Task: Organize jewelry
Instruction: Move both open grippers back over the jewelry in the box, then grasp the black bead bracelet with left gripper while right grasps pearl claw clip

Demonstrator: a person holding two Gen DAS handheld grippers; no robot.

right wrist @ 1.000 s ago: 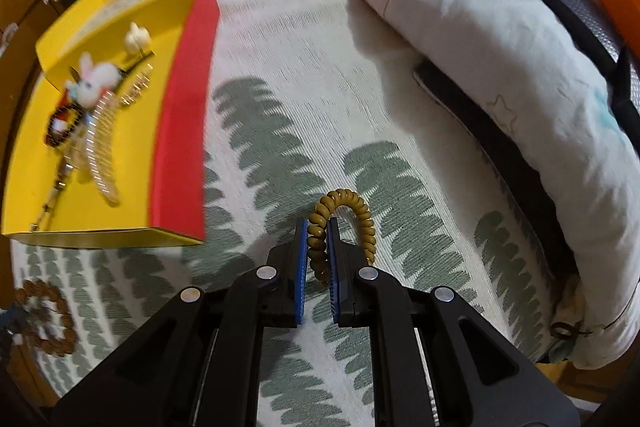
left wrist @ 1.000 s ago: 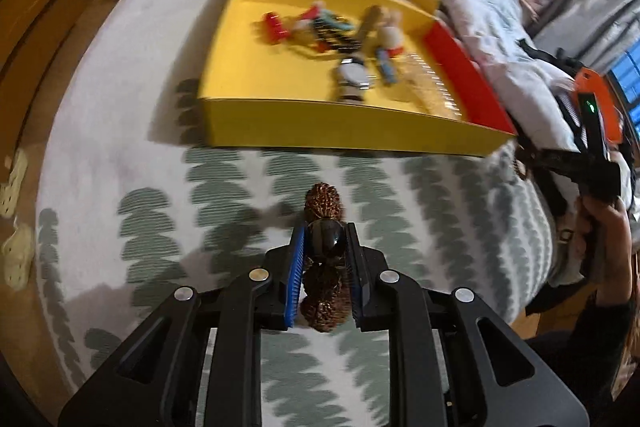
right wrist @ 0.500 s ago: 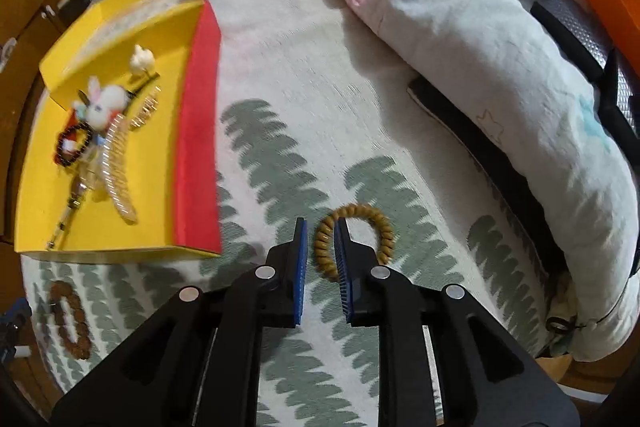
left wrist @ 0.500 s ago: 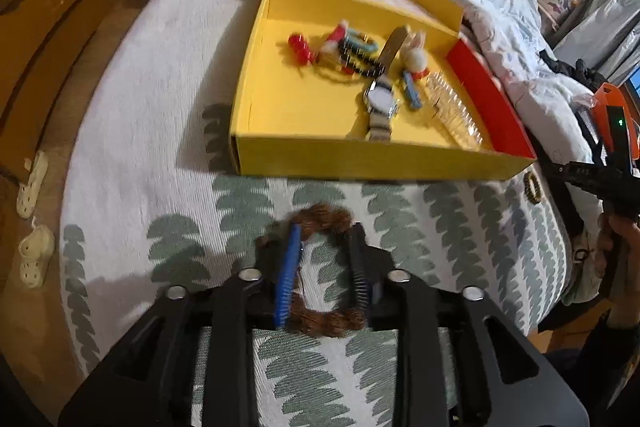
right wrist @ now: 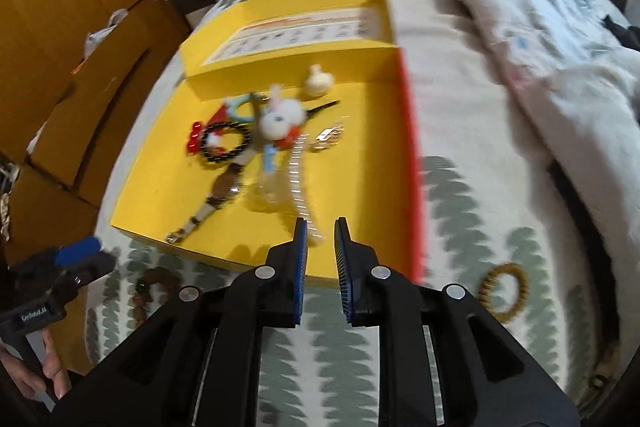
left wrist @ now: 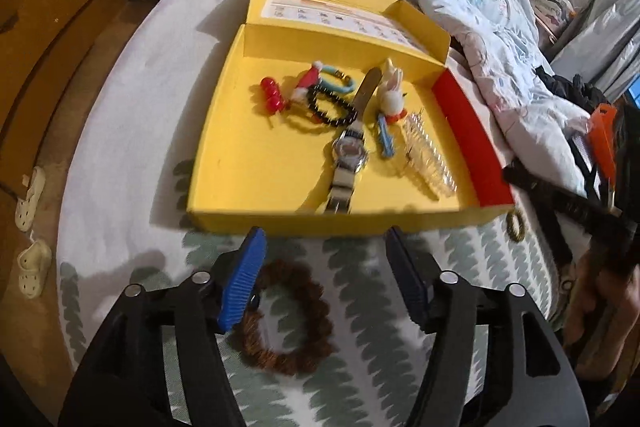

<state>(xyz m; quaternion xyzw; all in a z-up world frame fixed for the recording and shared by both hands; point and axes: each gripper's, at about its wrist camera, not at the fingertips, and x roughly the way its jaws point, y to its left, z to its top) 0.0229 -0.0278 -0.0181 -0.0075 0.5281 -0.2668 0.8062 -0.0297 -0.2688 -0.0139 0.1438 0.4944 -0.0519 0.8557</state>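
Jaws on my left gripper (left wrist: 322, 281) have just been opening, brown bracelet (left wrist: 286, 319) released; right gripper (right wrist: 321, 259) slightly parted, empty.

Your left gripper (left wrist: 324, 275) has released the brown bracelet (left wrist: 286, 319): its jaws have just been opening and now stand wide, with the bracelet flat on the bedspread (left wrist: 120, 147) below them, untouched. Your right gripper (right wrist: 322, 255) has let go of the gold coil band (right wrist: 505, 291), which now lies to its right. Its jaws stand slightly apart and empty, and the view now faces the yellow box (right wrist: 160, 187).
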